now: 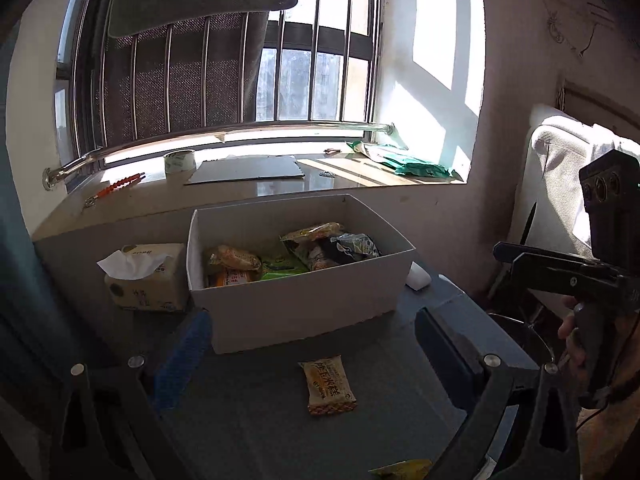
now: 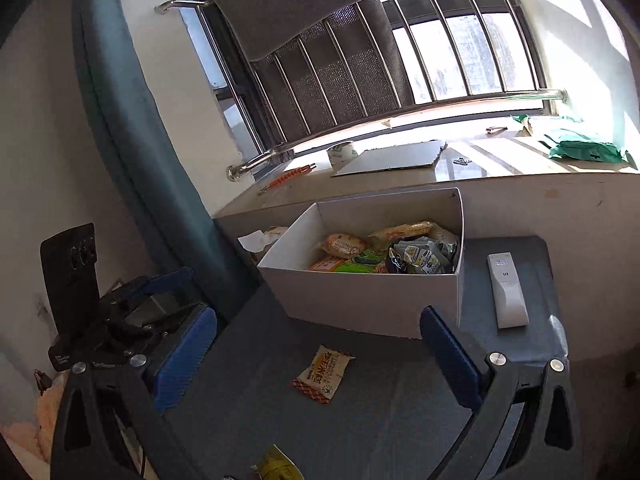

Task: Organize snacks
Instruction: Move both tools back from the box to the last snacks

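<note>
A white cardboard box (image 1: 304, 304) (image 2: 372, 300) stands on the grey table and holds several snack packets (image 1: 288, 256) (image 2: 384, 252). A tan rice-cake packet (image 1: 328, 386) (image 2: 323, 374) lies on the table in front of the box. A yellow packet (image 1: 404, 470) (image 2: 278, 466) lies at the near edge. My left gripper (image 1: 316, 360) is open and empty, above the tan packet. My right gripper (image 2: 320, 356) is open and empty, above the same packet. The right gripper's body (image 1: 580, 276) shows at the right of the left wrist view, and the left gripper's body (image 2: 120, 312) at the left of the right wrist view.
A tissue pack (image 1: 144, 276) stands left of the box. A white remote (image 2: 507, 292) lies right of it. The windowsill behind holds a tape roll (image 1: 180, 162), a cardboard sheet (image 1: 248, 170), an orange tool (image 1: 120, 186) and green bags (image 1: 404, 160). A white chair (image 1: 560, 184) stands right.
</note>
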The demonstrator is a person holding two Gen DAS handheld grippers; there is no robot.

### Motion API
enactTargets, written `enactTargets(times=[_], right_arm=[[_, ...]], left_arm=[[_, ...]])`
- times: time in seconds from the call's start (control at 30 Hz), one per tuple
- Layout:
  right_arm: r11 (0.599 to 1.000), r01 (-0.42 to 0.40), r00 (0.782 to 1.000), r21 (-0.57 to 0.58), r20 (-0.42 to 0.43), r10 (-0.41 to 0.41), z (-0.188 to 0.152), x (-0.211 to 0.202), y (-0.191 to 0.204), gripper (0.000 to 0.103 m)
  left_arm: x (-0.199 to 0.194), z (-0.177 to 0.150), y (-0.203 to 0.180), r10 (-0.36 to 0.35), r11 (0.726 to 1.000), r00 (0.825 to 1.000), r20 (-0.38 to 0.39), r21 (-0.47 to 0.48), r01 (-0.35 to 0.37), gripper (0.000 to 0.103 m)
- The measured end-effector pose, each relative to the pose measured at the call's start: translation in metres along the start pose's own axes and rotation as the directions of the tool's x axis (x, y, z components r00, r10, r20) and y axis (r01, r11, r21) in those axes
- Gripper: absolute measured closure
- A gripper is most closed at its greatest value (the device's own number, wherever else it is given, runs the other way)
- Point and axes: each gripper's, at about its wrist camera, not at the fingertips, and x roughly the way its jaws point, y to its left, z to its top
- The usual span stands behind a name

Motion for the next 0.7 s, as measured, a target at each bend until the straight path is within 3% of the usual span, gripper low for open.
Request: enactTargets(times=[0.13, 0.27, 0.5, 0.7], right_arm=[[0.999, -0.003, 1.000, 0.051, 0.022, 0.001, -0.045, -0.020, 0.004, 0.000], [0.996, 0.032, 0.999, 0.082, -0.031, -0.030, -0.089, -0.025, 0.007, 0.000], [0.998, 0.059, 0.985, 0.032, -0.164, -0.053, -0.134, -0.009, 0.027, 0.000], [0.992, 0.074, 0.952, -0.104, -0.289, -0.102, -0.152, 0.032, 0.052, 0.000]], left_arm=[[-0.023, -0.050, -0.016, -0.037, 0.998, 0.999, -0.009, -0.054, 0.037, 0.000], [-0.040, -0.083, -0.014, -0.001, 0.992, 1.000, -0.015, -0.124, -0.001, 0.000], [-0.062, -0.097, 0.010, 0.071, 0.977, 0.997, 0.005, -0.201, -0.068, 0.000], [-0.063, -0.104, 0.021, 0.087, 0.970, 0.996, -0.009, -0.227, -0.087, 0.000]])
